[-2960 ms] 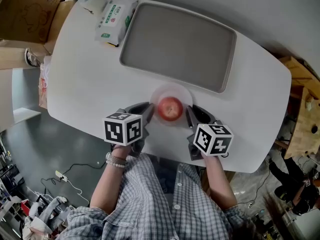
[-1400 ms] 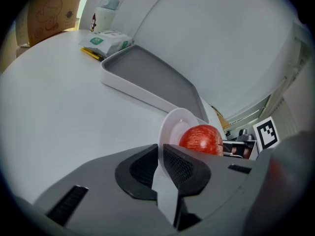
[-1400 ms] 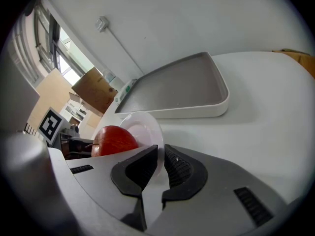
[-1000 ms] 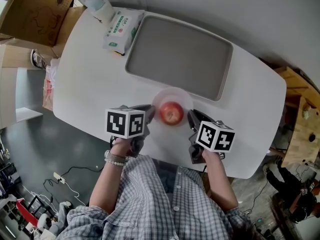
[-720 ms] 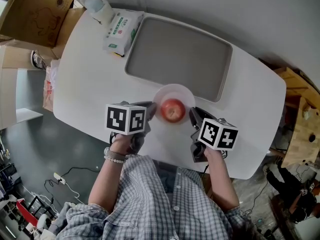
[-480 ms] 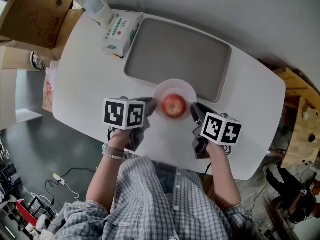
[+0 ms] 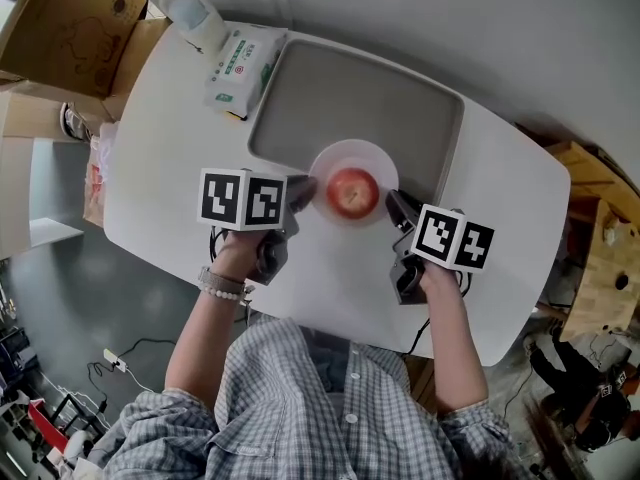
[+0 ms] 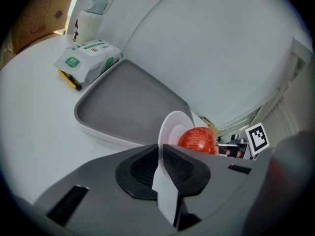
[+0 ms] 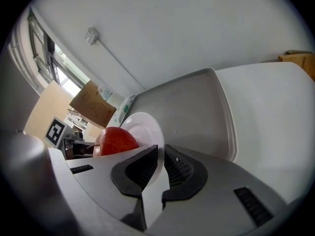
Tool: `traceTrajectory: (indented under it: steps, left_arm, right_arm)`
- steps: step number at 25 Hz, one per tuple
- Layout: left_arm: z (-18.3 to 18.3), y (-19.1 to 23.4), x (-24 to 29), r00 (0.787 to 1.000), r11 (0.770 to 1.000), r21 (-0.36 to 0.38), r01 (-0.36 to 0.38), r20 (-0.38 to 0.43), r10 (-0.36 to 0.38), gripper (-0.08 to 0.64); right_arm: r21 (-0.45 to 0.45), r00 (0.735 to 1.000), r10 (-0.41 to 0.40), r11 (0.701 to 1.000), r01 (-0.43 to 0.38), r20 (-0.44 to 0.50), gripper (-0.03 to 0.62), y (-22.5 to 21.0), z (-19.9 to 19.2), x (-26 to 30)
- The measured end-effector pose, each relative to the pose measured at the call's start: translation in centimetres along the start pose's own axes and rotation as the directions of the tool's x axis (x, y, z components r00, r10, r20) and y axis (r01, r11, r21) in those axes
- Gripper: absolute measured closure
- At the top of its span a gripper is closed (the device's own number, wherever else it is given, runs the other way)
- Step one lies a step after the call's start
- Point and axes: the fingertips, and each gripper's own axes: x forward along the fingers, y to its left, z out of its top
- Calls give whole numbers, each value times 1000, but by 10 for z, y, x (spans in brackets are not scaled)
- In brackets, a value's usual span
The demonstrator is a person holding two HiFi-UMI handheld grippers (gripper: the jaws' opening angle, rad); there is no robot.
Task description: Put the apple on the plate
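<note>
A red apple (image 7: 352, 191) sits on a small white plate (image 7: 374, 156), which is held in the air over the near edge of the grey tray (image 7: 360, 98). My left gripper (image 7: 303, 190) is shut on the plate's left rim, and my right gripper (image 7: 395, 205) is shut on its right rim. In the left gripper view the plate (image 8: 171, 129) stands edge-on between the pads with the apple (image 8: 197, 140) behind it. The right gripper view shows the plate (image 9: 144, 129) pinched the same way, the apple (image 9: 115, 140) to its left.
The white table (image 7: 170, 158) carries the tray, a wet-wipes pack (image 7: 238, 56) and a white bottle (image 7: 193, 10) at the far left. Cardboard boxes (image 7: 60, 18) stand beyond the table's left end. The table's near edge lies just below the grippers.
Both grippers have carried the plate with the apple up and away from me, from the bare table to over the tray's near edge. Neither grip has changed.
</note>
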Motion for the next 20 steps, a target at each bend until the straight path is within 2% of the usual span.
traceTrajectory:
  steps: [9, 20]
  left_arm:
    - [27, -2, 8, 999, 999, -25, 33, 28, -33, 525]
    - [54, 6, 24, 998, 999, -36, 32, 50, -30, 525]
  right_arm:
    - [-1, 1000, 22, 1000, -22, 11, 540, -3, 32, 7]
    - [-7, 999, 37, 999, -37, -4, 541, -10, 56, 24]
